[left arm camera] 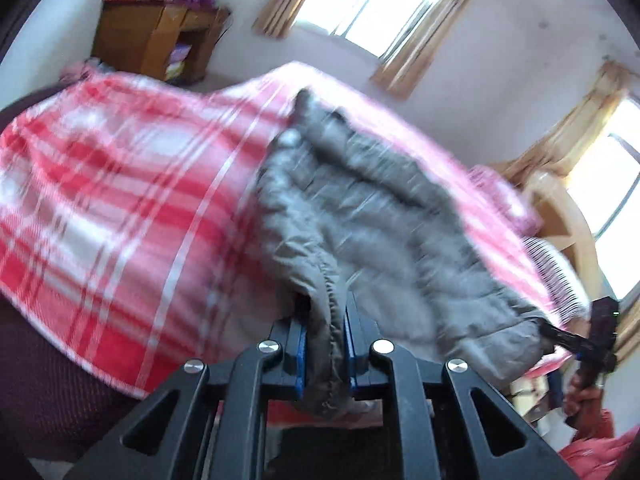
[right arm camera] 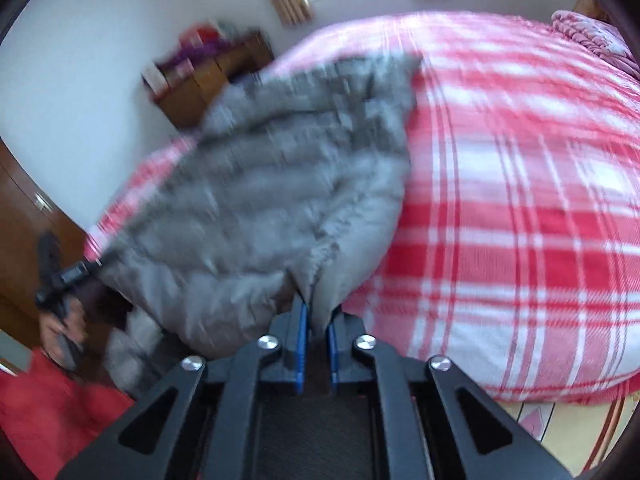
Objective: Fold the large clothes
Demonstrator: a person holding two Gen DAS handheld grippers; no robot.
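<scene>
Two grippers, left gripper (left arm camera: 326,320) and right gripper (right arm camera: 316,316), clamping one grey jacket (left arm camera: 360,208), one plaid bed (left arm camera: 120,184)

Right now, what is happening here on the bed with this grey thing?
A person is folding a grey quilted puffer jacket on a bed covered with a red and white checked blanket. The left gripper is shut on one elasticated edge of the jacket, and the right gripper is shut on another edge. Both near edges are gathered up in the jaws; the rest lies spread on the blanket. The pictures are blurred.
</scene>
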